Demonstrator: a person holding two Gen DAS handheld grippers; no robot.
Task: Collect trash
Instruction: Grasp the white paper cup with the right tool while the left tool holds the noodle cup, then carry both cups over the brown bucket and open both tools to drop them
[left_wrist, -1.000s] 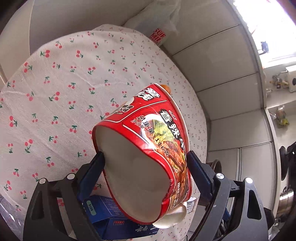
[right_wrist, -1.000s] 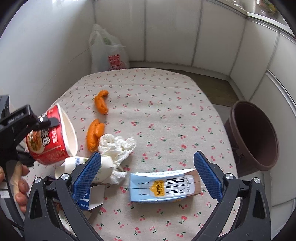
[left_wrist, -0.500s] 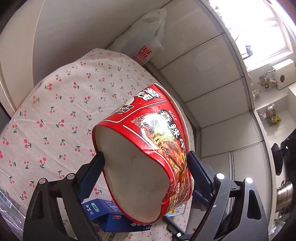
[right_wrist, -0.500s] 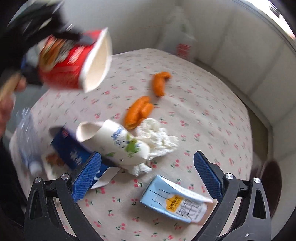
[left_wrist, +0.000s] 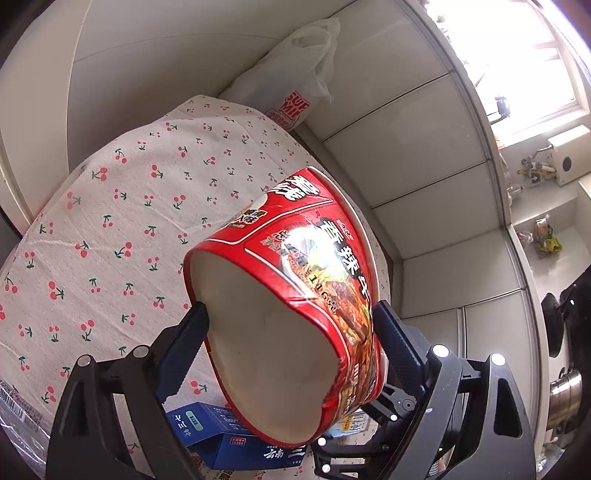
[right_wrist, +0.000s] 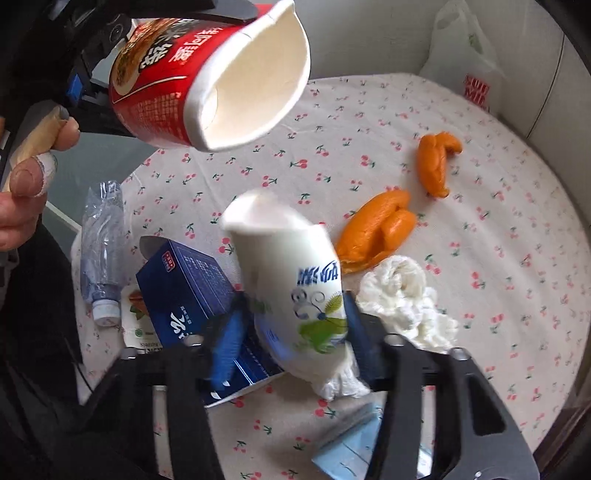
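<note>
Left jaws: my left gripper (left_wrist: 291, 328) is clenched on the red noodle cup (left_wrist: 295, 295), squeezing its base out of round, and holds it in the air above the worktop (left_wrist: 110, 229).
Right jaws: my right gripper (right_wrist: 291, 328) is blurred, with its jaws pressed to both sides of the white paper cup (right_wrist: 295, 288), so I judge it is grasping that cup low over the pile.
Beside the right jaws: a dark blue box (right_wrist: 192, 295) to the left, a crumpled tissue (right_wrist: 402, 299) to the right, a pale blue carton (right_wrist: 351, 446) below.
Further out: a crushed plastic bottle (right_wrist: 99, 251), two pieces of orange peel (right_wrist: 380, 229), and a white plastic bag (right_wrist: 469, 55) past the worktop's far edge.
Bin: none visible in either view.
Doing it well: I would keep both squeezes light so the soft cups do not fold and slip, and lift the white cup straight up, free of the tissue and box.
</note>
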